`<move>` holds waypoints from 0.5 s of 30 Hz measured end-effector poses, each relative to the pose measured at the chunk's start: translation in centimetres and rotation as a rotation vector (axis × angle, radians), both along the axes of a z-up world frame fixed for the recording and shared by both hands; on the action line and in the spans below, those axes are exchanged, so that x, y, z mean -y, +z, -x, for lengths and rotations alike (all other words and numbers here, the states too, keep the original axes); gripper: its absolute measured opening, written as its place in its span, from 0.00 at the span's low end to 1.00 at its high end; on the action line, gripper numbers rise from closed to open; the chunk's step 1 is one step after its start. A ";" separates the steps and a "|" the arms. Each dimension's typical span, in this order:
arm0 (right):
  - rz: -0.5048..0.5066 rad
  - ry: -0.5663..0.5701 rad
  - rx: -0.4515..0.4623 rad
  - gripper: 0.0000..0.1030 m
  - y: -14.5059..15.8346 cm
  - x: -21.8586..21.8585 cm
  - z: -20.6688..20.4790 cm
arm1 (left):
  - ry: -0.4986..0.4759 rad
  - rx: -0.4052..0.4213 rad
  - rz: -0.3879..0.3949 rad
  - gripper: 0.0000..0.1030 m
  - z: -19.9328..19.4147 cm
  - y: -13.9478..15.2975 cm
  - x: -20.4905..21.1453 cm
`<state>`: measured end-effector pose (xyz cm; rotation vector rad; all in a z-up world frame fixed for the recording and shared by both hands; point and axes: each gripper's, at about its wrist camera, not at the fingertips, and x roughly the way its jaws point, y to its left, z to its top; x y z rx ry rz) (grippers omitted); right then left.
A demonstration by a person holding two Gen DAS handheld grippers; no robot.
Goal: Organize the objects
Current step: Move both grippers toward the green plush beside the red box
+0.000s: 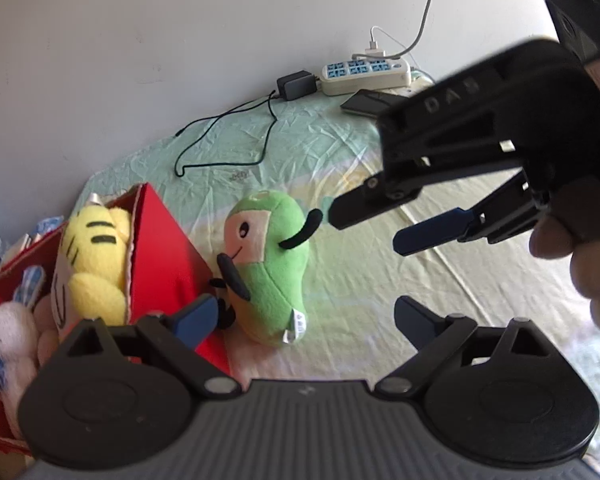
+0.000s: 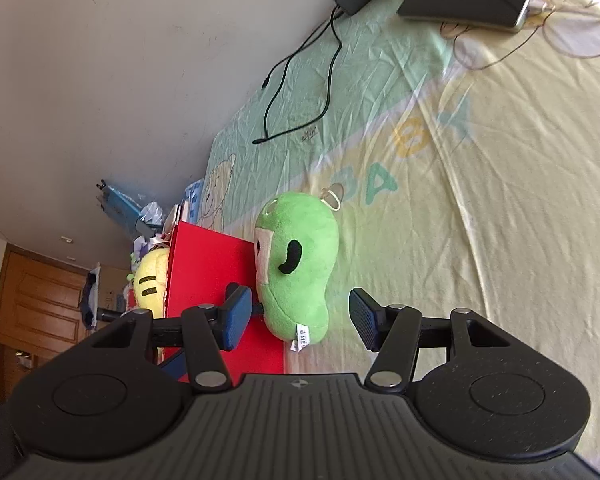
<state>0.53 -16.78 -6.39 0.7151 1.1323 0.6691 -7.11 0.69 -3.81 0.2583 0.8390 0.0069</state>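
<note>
My left tongs gape wide and empty just before the camera. Beneath them spreads the bed. The red box, holding a yellow plush, stands on it, with the green plush lying against its wall. My right tongs, also wide and empty, straddle that green plush.

green plush black arms | red box | yellow plush black stripes | blue claw pads
</note>
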 end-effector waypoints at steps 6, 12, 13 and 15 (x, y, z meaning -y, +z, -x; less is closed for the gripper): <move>-0.001 0.098 -0.014 0.58 -1.1 -2.5 -1.7 | 0.004 -0.009 -0.032 0.93 -1.6 -1.3 0.2; -0.001 0.164 -0.032 0.63 -2.5 -4.4 -3.6 | 0.017 -0.043 -0.040 0.91 -3.1 -2.8 -0.5; -0.011 0.173 -0.035 0.63 -2.7 -4.6 -3.8 | 0.014 -0.044 -0.046 0.91 -3.2 -3.0 -0.5; -0.019 0.187 -0.046 0.63 -3.1 -5.2 -4.1 | 0.012 -0.048 -0.056 0.91 -3.4 -3.3 -0.6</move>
